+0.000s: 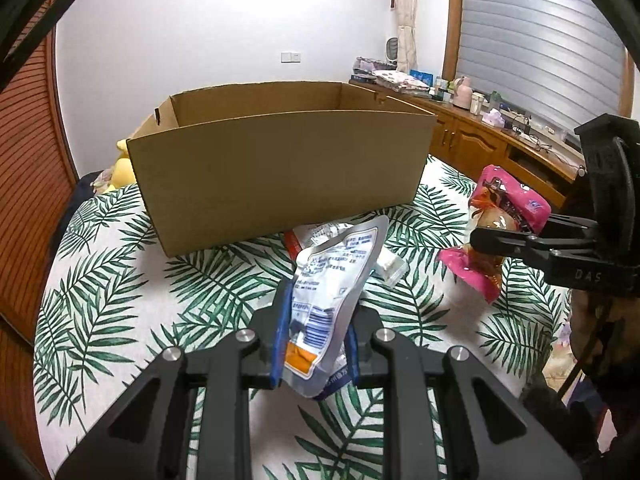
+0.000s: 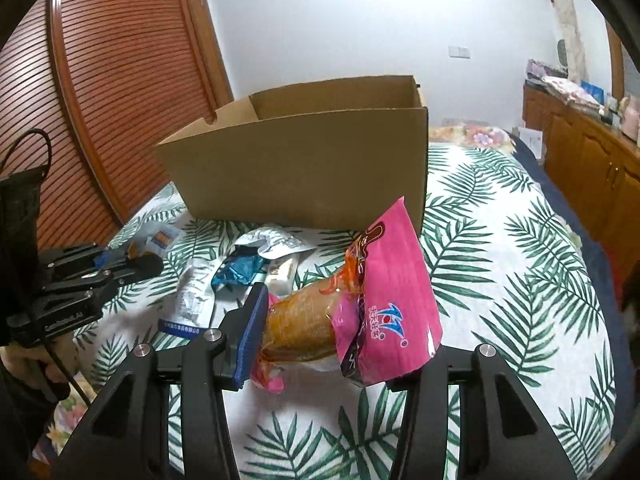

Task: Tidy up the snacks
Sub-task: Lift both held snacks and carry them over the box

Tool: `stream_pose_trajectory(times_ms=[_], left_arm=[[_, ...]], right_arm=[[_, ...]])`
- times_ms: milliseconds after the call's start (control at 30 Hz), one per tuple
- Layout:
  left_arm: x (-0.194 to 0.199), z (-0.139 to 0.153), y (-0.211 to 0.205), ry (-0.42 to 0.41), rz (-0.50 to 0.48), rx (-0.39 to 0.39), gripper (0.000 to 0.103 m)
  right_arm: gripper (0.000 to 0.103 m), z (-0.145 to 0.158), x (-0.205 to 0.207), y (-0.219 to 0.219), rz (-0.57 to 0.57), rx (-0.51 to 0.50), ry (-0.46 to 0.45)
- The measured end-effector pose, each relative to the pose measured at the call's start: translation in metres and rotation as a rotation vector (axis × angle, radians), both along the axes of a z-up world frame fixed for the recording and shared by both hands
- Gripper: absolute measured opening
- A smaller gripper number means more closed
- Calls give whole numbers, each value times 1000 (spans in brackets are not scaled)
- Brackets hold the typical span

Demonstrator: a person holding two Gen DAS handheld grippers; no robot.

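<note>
My left gripper (image 1: 314, 344) is clamped on a silver snack pouch (image 1: 332, 280), which stands up between the blue pads. Ahead sits an open cardboard box (image 1: 280, 168) on the leaf-print cloth (image 1: 120, 280). At the right, my right gripper (image 1: 486, 242) holds a pink snack packet (image 1: 506, 208) above the cloth. A small clear packet (image 1: 390, 268) lies behind the pouch.

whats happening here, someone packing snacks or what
A person holds a gripper in each hand over a bed with a leaf-print cover. The left gripper is shut on a silver snack pouch, and the right gripper holds a pink snack packet. Both are lifted in front of an open cardboard box. More snack packets lie on the cover.
</note>
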State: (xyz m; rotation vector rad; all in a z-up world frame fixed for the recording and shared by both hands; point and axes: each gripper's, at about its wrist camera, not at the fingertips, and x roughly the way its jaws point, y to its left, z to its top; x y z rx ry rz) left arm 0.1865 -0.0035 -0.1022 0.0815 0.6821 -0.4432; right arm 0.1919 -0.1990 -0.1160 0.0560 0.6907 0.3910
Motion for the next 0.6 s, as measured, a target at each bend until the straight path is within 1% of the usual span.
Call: stream_pose_trajectory(times_ms=[100,267,467,533,600], left_arm=[[-3,3,0,4,8,-4,20],[-15,21,1,-15,14,-16,20],[-27,54,4,-43,36,-43,20],[-31,67,6,-42,39,-61,20],[-34,77,7,-54,43,-55,20]], right_arm=[[48,4,-4,-4,-11,7,-4],[48,19,-14,-10,-25,17,-22],[48,50,-28,-17,-35,44,-49],[47,65,-33,-15,-32,39,-67],[47,80,-38,-14,-24,31,-86]])
